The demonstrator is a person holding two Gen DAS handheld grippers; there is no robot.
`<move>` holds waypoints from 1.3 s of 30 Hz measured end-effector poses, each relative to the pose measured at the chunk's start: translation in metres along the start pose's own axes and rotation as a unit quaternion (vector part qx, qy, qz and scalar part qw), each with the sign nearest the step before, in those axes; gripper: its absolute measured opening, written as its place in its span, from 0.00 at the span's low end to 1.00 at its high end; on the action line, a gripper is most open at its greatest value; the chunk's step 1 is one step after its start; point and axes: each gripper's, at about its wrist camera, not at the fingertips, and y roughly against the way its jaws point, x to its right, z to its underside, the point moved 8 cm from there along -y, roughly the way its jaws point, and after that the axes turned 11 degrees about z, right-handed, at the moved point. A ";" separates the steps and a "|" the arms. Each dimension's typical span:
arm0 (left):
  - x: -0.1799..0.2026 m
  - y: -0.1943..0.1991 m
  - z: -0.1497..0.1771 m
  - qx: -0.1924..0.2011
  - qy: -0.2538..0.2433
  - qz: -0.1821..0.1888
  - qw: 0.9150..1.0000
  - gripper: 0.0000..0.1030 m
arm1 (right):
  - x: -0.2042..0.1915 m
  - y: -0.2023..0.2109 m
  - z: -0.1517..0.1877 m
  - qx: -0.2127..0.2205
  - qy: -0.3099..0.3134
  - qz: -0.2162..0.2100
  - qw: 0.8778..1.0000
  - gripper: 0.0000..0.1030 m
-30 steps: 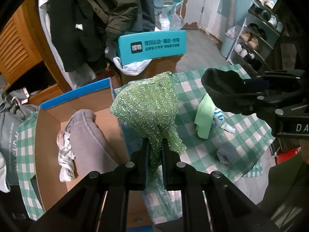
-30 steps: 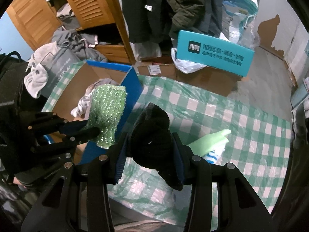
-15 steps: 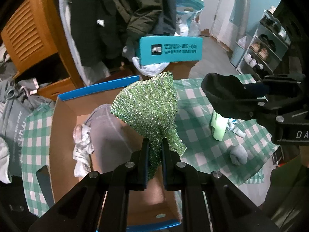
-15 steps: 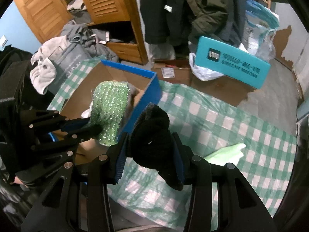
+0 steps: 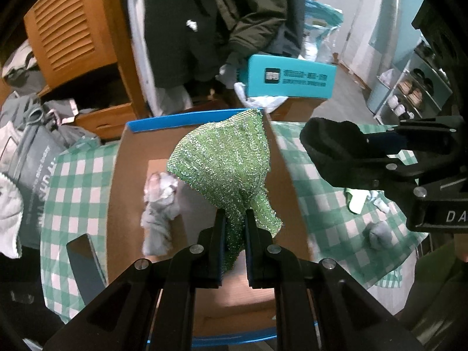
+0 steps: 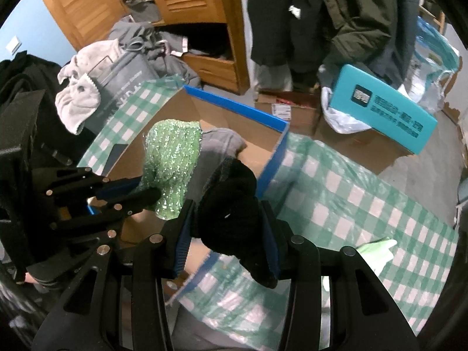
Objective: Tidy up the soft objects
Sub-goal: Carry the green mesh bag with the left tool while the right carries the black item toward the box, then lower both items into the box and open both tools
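Green glittery cloth: pinched in left gripper, above cardboard box at tablecloth's left edge. Black knit item: clamped in right gripper, over box's right wall. Step: carrying. Next: release both inside.

Open-topped cardboard box, bare floor at its near end; grey garments across the middle.

Both wrist views look steeply down, close over the open cardboard box at the table's left edge, their shared ground.
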 end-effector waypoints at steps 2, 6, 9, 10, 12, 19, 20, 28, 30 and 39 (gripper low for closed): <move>-0.007 0.001 0.002 0.000 0.006 -0.002 1.000 0.11 | -0.009 -0.005 -0.003 -0.004 0.005 -0.003 1.000 0.42; -0.020 0.000 0.007 -0.003 0.016 -0.005 1.000 0.11 | -0.023 -0.015 -0.007 -0.014 0.013 -0.008 1.000 0.42; -0.027 -0.002 0.012 -0.008 0.019 -0.008 1.000 0.11 | -0.033 -0.024 -0.008 -0.022 0.021 -0.009 0.999 0.42; -0.029 -0.003 0.014 -0.009 0.019 -0.010 1.000 0.11 | -0.035 -0.027 -0.007 -0.025 0.022 -0.010 0.999 0.42; -0.032 -0.004 0.016 -0.012 0.020 -0.013 1.000 0.11 | -0.041 -0.032 -0.008 -0.031 0.025 -0.011 0.999 0.42; -0.040 -0.005 0.020 -0.017 0.021 -0.019 0.999 0.11 | -0.051 -0.046 -0.012 -0.043 0.026 -0.017 0.999 0.42; -0.041 -0.005 0.020 -0.018 0.021 -0.019 0.999 0.11 | -0.052 -0.048 -0.011 -0.045 0.026 -0.018 0.998 0.42; -0.039 -0.007 0.022 -0.026 0.018 -0.017 0.999 0.21 | -0.050 -0.055 -0.008 -0.058 0.012 -0.027 0.998 0.46; -0.039 -0.008 0.022 -0.027 0.018 -0.020 0.999 0.27 | -0.048 -0.055 -0.008 -0.060 0.006 -0.027 0.998 0.48; -0.033 -0.009 0.022 -0.029 0.009 -0.024 0.999 0.39 | -0.037 -0.049 -0.005 -0.050 0.004 -0.021 0.999 0.56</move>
